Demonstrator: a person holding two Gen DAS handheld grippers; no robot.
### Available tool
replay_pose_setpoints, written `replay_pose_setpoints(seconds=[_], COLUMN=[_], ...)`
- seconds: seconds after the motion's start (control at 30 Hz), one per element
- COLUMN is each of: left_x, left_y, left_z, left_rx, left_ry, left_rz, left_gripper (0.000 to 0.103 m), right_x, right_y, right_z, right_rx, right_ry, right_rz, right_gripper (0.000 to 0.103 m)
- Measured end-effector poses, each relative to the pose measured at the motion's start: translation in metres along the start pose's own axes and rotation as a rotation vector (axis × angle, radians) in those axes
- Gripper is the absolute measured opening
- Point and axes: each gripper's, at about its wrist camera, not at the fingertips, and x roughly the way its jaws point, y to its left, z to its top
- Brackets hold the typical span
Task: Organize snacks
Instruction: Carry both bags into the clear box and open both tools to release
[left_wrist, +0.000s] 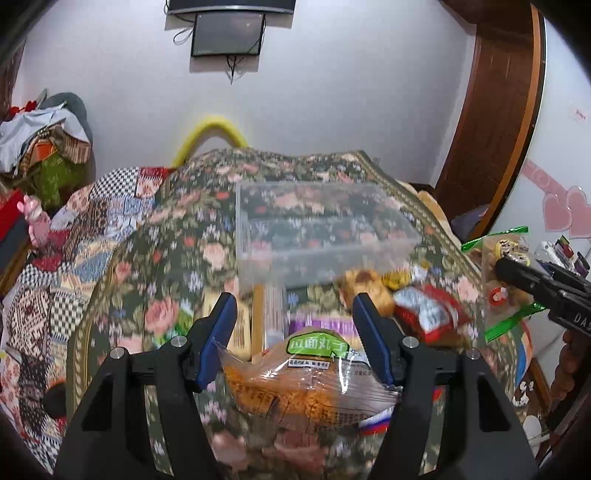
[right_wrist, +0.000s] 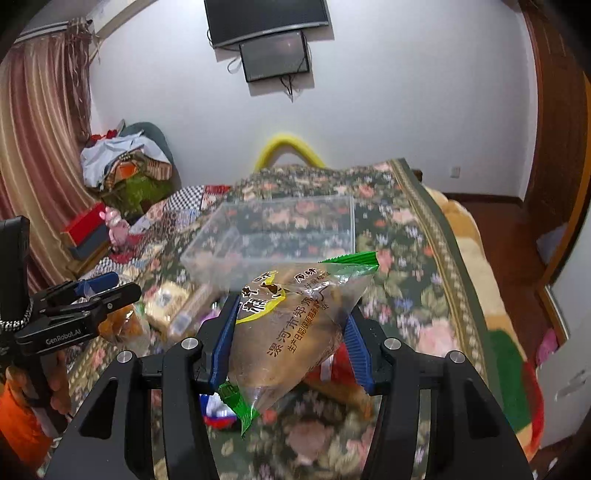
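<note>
Right now the right gripper (right_wrist: 291, 332) is clamped on a clear green-edged snack bag (right_wrist: 291, 325), lifted just in front of the clear plastic bin (right_wrist: 258, 236); the bag's long axis runs diagonally, one green seal up toward the bin's right end, the other down and left. Nearer than the bin, the left gripper (left_wrist: 295, 332) has its blue fingers (left_wrist: 221, 332) spread around an orange noodle-snack bag (left_wrist: 306, 384), whether gripping I cannot tell. Loose snacks (left_wrist: 424, 314) lie in front of the bin on the floral bedspread (left_wrist: 177, 258).
</note>
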Motion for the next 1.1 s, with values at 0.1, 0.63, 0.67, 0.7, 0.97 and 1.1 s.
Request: replay_pose_setpoints(seconds=[0.1, 0.63, 0.67, 0.7, 0.97, 1.1], left_x=[0.004, 0.066, 0.074, 0.079, 0.142, 0.169], left_y=[0.001, 0.003, 0.004, 0.005, 0.019, 0.025], left_z=[0.016, 0.087, 0.090, 0.091, 0.099, 0.099], left_rx=[-0.001, 0.017, 0.016, 0.015, -0.021, -0.033], left_ry=[-0.022, -0.072, -0.065, -0.060, 0.038, 0.088], left_rz=[-0.005, 0.027, 0.030, 0.031, 0.057, 0.062], left_gripper=[0.065, 0.065, 0.065, 0.065, 0.065, 0.065], right_x=[0.009, 0.072, 0.080, 0.085, 0.137, 0.158], right_y=[0.000, -0.011, -0.011, -0.011, -0.013, -0.015], right_z=[0.012, 0.061, 0.062, 0.063, 0.062, 0.063], right_rx=[-0.005, -0.008, -0.009, -0.011, -0.048, -0.073], right_ry=[-0.016, -0.027, -0.016, -0.006, 0.107, 0.156], right_rz=[0.005, 0.008, 0.006, 0.006, -0.006, -0.014], right_gripper=[0.049, 0.050, 0.049, 0.049, 0.050, 0.050])
